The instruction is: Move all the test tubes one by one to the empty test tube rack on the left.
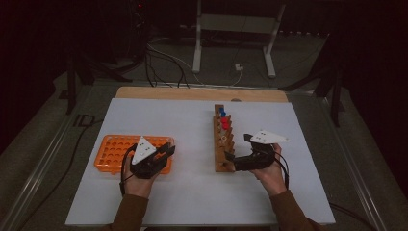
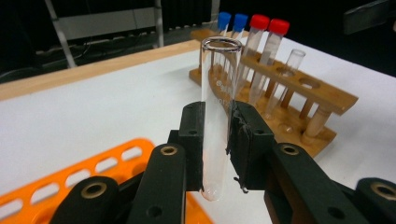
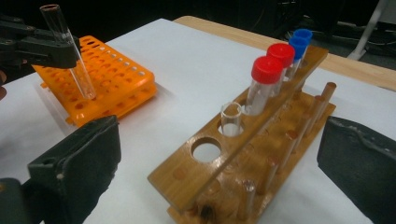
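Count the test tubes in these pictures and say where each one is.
6: two blue-capped, two red-capped and one open tube in the wooden rack; one bare tube in the left gripper.

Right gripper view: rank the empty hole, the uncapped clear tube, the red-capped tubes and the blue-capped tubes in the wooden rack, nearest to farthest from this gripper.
1. Empty round hole, near end of the wooden rack.
2. Uncapped clear tube, next slot.
3. Red-capped tubes, mid-rack.
4. Blue-capped tubes, far end.

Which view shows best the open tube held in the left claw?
The left gripper view: the tube stands close up, pinched between the left claw's pads. The right gripper view shows it small, over the orange rack. In the high view I cannot make it out.
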A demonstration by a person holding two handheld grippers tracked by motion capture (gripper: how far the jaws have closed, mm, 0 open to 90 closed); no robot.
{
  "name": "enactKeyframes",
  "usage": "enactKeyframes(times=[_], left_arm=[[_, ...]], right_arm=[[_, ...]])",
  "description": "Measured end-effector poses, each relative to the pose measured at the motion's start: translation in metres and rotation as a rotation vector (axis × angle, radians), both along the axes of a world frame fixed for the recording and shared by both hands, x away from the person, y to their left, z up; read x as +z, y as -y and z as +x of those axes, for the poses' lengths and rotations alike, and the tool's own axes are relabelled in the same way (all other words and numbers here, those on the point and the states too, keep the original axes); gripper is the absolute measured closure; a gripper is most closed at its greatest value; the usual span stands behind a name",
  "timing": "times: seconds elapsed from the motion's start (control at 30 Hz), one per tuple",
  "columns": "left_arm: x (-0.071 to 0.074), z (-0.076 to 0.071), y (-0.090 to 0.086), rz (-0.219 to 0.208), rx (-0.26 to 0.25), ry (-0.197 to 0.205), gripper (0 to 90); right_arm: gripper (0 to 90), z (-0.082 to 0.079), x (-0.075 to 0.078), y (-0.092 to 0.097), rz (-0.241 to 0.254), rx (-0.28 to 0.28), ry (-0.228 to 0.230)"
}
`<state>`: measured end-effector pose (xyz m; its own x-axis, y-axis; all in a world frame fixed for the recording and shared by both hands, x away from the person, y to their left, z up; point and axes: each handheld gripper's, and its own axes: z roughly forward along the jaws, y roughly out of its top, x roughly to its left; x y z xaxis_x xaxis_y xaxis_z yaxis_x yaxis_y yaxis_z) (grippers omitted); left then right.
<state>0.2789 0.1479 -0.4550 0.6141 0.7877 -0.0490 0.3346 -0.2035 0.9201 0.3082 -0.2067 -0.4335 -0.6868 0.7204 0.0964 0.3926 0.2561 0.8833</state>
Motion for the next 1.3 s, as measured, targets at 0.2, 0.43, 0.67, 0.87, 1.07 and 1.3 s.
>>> enactKeyframes(times=[0.2, 0.43, 0.67, 0.87, 1.07, 1.3], left_arm=[[-0.006, -0.007, -0.01, -0.009, 0.013, -0.018, 75.5], [-0.013, -0.012, -0.016, 0.002, 0.021, -0.037, 75.3], [-0.023, -0.012, -0.02, 0.053, 0.023, -0.065, 75.3], [-0.029, -0.011, -0.018, 0.108, 0.014, -0.084, 75.3], [-0.031, -0.012, -0.016, 0.144, 0.01, -0.096, 75.5], [-0.033, -0.011, -0.012, 0.175, 0.003, -0.11, 75.7]], right_arm=[[0.1, -0.003, -0.003, 0.005, 0.003, -0.006, 0.001], [0.1, -0.005, -0.003, 0.006, 0.002, -0.008, 0.009], [0.1, -0.006, -0.005, 0.004, -0.002, -0.001, 0.006], [0.2, -0.006, -0.005, 0.003, -0.004, 0.004, 0.007], [0.2, -0.007, -0.006, 0.0, -0.014, 0.013, 0.007], [0.2, -0.007, -0.007, -0.002, -0.021, 0.02, 0.006]])
